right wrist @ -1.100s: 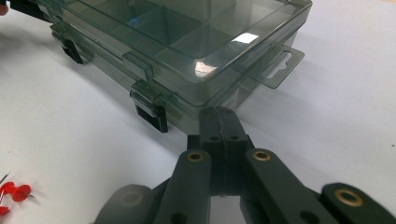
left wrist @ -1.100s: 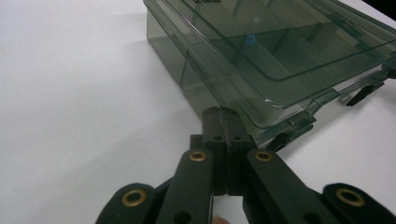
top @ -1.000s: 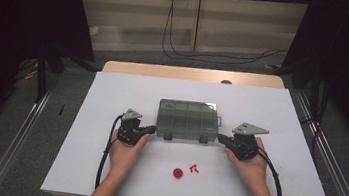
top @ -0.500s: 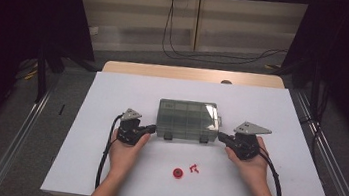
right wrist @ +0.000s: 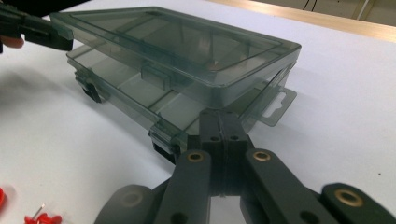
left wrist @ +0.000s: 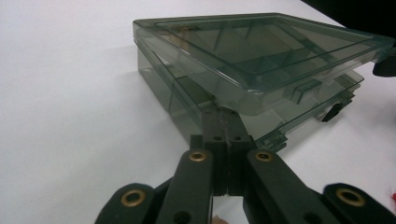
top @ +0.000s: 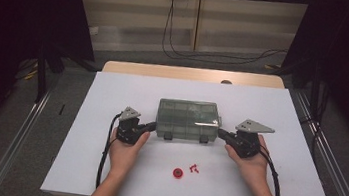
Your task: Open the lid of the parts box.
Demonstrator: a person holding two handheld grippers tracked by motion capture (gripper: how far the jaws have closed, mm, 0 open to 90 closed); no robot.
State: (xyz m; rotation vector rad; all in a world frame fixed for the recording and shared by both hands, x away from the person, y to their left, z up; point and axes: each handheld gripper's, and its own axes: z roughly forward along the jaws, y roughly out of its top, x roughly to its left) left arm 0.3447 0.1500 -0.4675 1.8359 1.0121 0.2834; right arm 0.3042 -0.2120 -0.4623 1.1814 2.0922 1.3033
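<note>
Fingers of both grippers pressed together under the box lid [top: 187, 110], propping it ajar

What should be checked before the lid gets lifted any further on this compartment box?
1. Lid raised off the box base along the front: ok, a gap shows.
2. Left claw shut, tips under the lid's corner: ok.
3. Right claw shut, tips at the other front corner: ok; true contact cannot tell.
4. Front latches released: ok, hanging free.
5. Red cap and red pins apart from the box: ok.
6. Compartment contents: cannot tell.
</note>
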